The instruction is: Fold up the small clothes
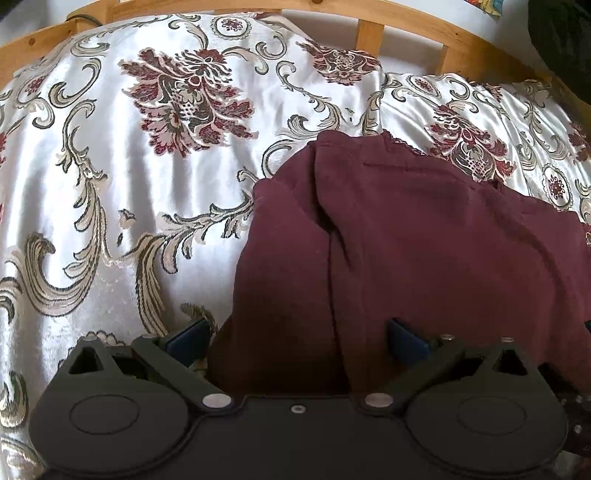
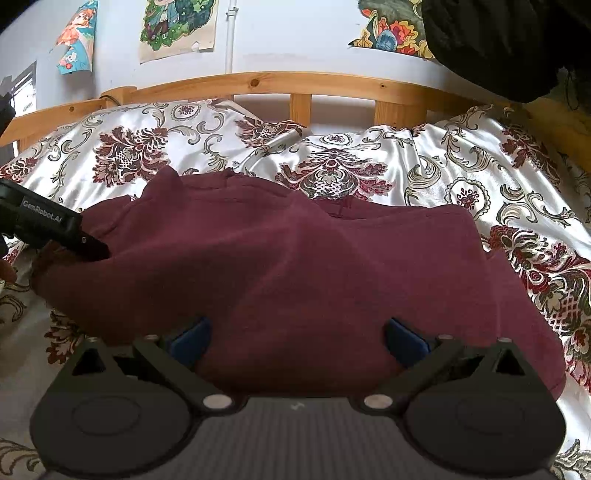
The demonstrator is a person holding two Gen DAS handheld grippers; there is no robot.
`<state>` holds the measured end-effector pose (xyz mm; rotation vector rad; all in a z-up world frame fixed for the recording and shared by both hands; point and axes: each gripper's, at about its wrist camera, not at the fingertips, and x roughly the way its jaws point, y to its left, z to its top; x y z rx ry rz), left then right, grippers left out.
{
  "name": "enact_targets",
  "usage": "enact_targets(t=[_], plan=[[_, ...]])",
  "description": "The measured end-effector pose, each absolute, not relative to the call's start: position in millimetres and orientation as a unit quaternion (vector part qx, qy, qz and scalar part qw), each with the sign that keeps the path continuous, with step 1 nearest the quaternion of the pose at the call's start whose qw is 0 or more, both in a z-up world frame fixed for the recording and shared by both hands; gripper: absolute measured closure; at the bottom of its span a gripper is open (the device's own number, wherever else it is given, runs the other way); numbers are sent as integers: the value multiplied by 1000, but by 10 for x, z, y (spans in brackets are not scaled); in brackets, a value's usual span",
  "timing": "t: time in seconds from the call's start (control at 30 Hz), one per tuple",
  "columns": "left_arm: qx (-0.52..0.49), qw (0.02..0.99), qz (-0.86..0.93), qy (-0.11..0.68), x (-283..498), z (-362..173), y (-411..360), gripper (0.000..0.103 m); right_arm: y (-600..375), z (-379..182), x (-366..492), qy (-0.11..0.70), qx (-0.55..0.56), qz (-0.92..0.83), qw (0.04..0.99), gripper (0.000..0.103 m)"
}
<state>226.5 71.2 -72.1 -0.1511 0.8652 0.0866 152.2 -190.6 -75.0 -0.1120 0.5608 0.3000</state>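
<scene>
A maroon garment (image 1: 424, 236) lies in a loose heap on the floral satin bedspread (image 1: 110, 166). It fills the middle of the right wrist view (image 2: 314, 266). My left gripper (image 1: 297, 334) is open, its blue-padded fingers spread wide over the garment's near left edge. My right gripper (image 2: 297, 334) is open too, fingers spread over the garment's near edge. The left gripper also shows in the right wrist view (image 2: 48, 225), with its tip at the garment's left end.
A wooden bed rail (image 2: 295, 85) runs along the far side. Posters (image 2: 177, 26) hang on the wall behind. A black object (image 2: 498, 44) hangs at the upper right. The bedspread extends left (image 1: 74, 258) and right (image 2: 517, 177) of the garment.
</scene>
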Motion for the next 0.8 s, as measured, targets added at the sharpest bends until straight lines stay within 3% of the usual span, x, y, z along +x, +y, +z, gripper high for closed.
enact_targets(t=[0.13, 0.2, 0.27, 0.37, 0.8], plan=[[-73, 906, 41, 415, 2233, -684, 668, 14, -1905, -750, 1511, 276, -53, 147, 948, 1], [-58, 907, 33, 415, 2227, -632, 588, 29, -1909, -748, 1513, 276, -54, 147, 948, 1], [-45, 909, 30, 413, 2232, -561, 499, 58, -1910, -748, 1515, 276, -54, 147, 948, 1], [-34, 912, 45, 407, 2247, -430, 381, 76, -1918, -744, 1515, 276, -49, 149, 948, 1], [50, 943, -80, 319, 2180, 295, -606, 81, -2418, -290, 1608, 220, -58, 65, 972, 0]])
